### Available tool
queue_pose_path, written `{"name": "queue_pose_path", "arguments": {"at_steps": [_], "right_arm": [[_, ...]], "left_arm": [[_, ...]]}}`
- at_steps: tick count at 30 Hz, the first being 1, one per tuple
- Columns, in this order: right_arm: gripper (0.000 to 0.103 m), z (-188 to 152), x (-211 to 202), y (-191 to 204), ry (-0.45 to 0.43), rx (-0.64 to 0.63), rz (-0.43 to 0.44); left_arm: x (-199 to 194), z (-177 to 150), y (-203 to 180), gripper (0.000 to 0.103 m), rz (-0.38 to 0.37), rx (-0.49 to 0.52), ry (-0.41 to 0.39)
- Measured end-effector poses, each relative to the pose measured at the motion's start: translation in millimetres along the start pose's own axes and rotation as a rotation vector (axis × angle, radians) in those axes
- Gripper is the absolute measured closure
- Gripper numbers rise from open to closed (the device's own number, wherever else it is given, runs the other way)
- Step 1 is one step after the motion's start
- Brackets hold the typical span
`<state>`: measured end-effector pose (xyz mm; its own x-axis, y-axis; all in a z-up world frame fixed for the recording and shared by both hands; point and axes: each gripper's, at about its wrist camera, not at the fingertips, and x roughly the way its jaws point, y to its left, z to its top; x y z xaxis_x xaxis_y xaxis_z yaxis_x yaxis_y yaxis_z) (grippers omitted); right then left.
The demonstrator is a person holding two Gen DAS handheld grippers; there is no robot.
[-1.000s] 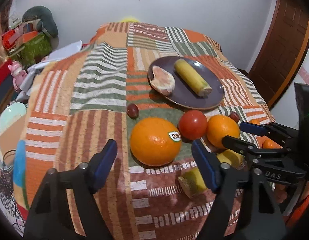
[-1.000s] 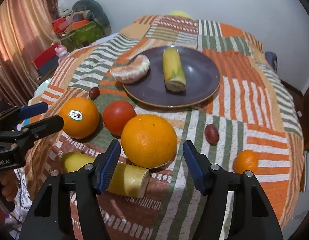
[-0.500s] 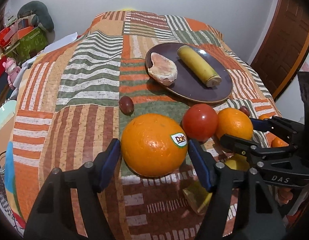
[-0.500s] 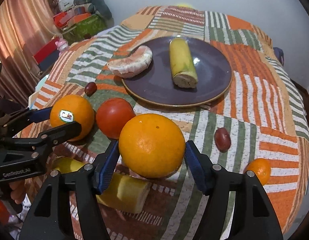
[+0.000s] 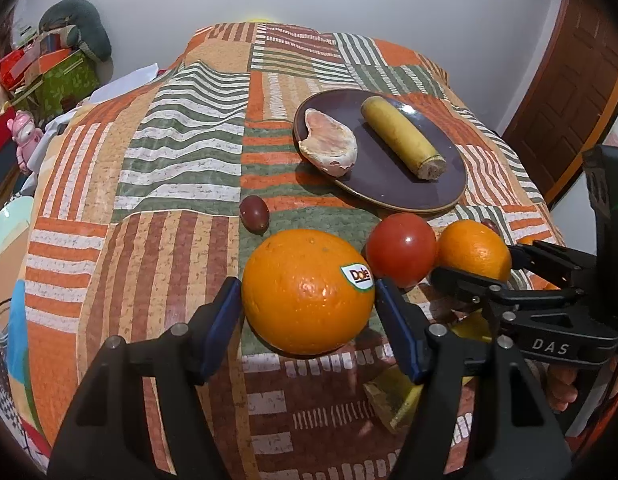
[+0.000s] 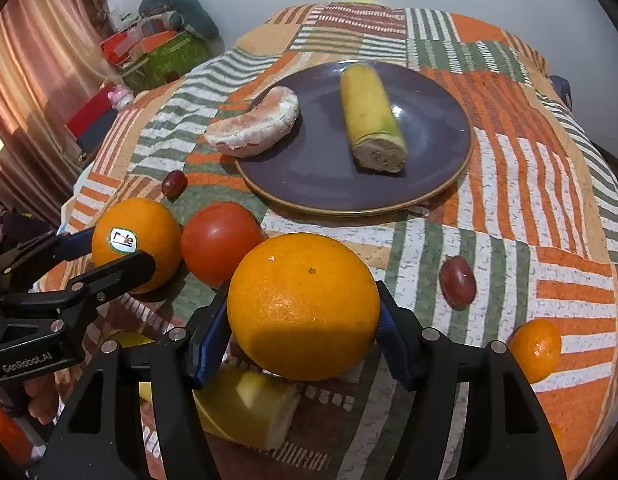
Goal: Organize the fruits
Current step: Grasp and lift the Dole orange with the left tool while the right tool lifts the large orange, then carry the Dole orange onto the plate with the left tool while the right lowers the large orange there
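Orange (image 5: 307, 290) and firm, the Dole fruit at lower centre looks clamped across its middle by the left gripper (image 5: 308, 308), as the right gripper (image 6: 303, 322) clamps the plain orange (image 6: 303, 306); both seem heavy, smooth-skinned, liable to slip.

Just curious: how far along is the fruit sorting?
Done: banana piece and pink fruit wedge sit on the plate. In hand: jaws just closing, left hand-held gripper clamps the stickered orange, right hand-held gripper the plain orange. Remaining: tomato, grapes, mandarin, banana chunk.
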<state>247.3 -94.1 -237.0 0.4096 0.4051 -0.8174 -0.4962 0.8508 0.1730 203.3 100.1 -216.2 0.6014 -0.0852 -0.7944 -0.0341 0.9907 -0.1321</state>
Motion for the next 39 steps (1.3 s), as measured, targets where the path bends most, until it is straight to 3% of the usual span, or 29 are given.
{"name": "queue_pose_path", "arguments": {"at_steps": [10, 23, 39], "right_arm": [[0.041, 7, -27, -12, -0.084, 0.004, -0.038], [0.041, 33, -61, -33, -0.191, 0.029, -0.076], [0.041, 70, -75, -56, -0.297, 0.018, -0.11]], "left_arm": [[-18, 5, -4, 0.036, 0.007, -0.007, -0.041], [-50, 46, -28, 0.036, -0.019, 0.015, -0.159], [-35, 97, -51, 0.036, -0.051, 0.039, -0.208]]}}
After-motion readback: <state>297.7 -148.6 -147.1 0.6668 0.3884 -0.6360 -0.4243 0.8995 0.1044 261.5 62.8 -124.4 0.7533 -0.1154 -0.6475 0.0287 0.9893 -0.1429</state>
